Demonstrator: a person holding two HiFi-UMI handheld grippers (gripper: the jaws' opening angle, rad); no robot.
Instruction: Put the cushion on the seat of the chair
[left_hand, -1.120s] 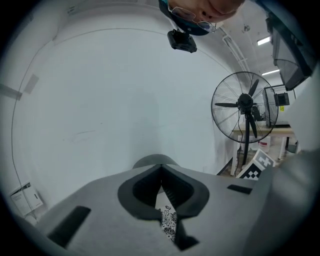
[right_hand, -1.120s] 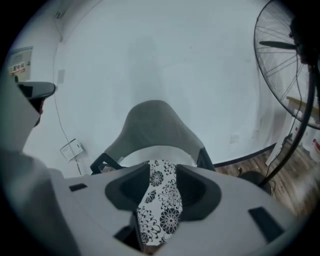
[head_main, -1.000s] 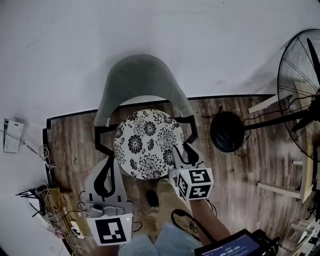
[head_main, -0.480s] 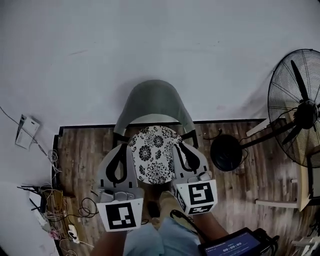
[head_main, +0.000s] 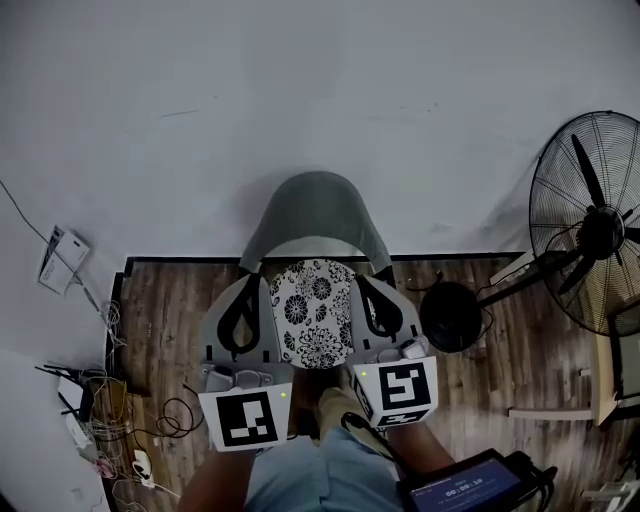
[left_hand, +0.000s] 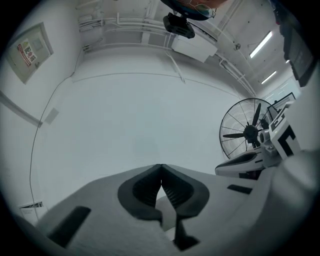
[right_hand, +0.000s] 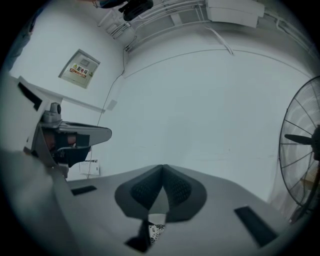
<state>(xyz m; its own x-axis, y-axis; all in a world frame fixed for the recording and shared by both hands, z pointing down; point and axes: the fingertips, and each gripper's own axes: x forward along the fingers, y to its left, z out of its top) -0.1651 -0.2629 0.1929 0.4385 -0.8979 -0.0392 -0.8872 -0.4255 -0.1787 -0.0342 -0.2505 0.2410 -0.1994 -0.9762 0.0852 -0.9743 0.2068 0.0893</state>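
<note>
Cushion (head_main: 312, 315) lies on the chair (head_main: 315, 215) seat; left claw (left_hand: 161, 167) clenched empty, right claw (right_hand: 162, 167) just closed, empty too.

Left gripper (left_hand: 161, 167): jaws pressed together, nothing between them
Backdrop: bare white wall (left_hand: 140, 115)
Right edge: standing fan (left_hand: 248, 134)

Dim, flat light with fish-eye edges

From my head the picture was dull and greyish: the wall (head_main: 320, 90) was evenly lit, the floor (head_main: 520, 370) darker, and I saw no hard shadows or glare. In both gripper views the corners were black and straight lines bowed toward the rim. Ceiling tubes (left_hand: 262, 44) glowed bright in the left gripper view. My left gripper (left_hand: 161, 166) and right gripper (right_hand: 162, 167), close to the lens, were soft and blurred, while the fan (left_hand: 245, 134) looked fairly sharp.
</note>
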